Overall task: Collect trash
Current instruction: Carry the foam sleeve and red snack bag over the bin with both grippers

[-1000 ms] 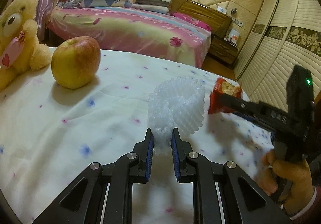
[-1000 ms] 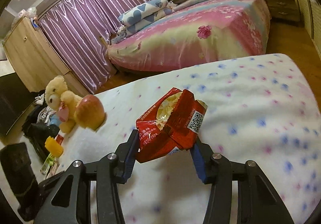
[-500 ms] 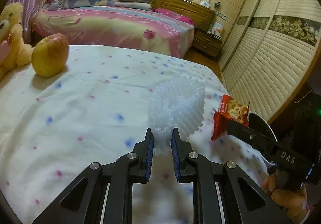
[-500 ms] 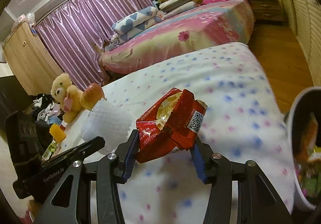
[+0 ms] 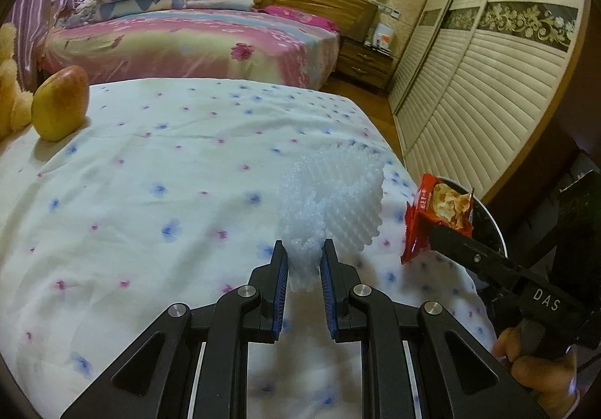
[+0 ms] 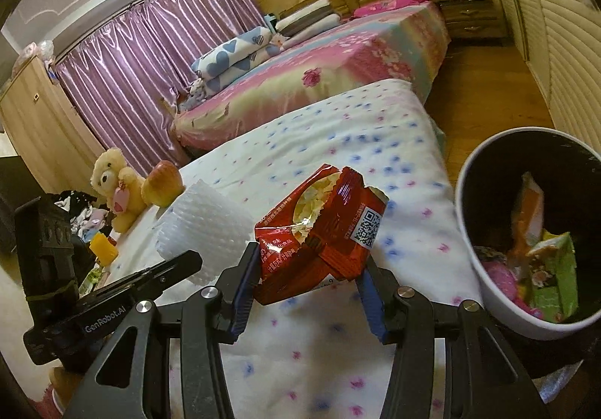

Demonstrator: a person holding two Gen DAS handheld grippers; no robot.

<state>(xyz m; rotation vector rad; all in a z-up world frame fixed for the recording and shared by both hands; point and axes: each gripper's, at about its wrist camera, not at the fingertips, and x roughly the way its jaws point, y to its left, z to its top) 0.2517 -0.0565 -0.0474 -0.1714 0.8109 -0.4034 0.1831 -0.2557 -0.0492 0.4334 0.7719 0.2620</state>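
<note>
Fingers of the left gripper (image 5: 304, 261) pinch a white foam net (image 5: 334, 201) above the spotted sheet (image 5: 150, 193); the right gripper (image 6: 308, 280) clamps a red snack wrapper (image 6: 323, 231), the trash bin (image 6: 469, 250) just right of its fingertips.

- A surface (image 5: 157, 171) covered with a white cloth dotted with small blue and pink flowers.
- On its far left corner stands a yellow-red apple (image 5: 60, 103).
- Just beside the apple, further left, sits a cream teddy bear (image 6: 114, 186).
</note>
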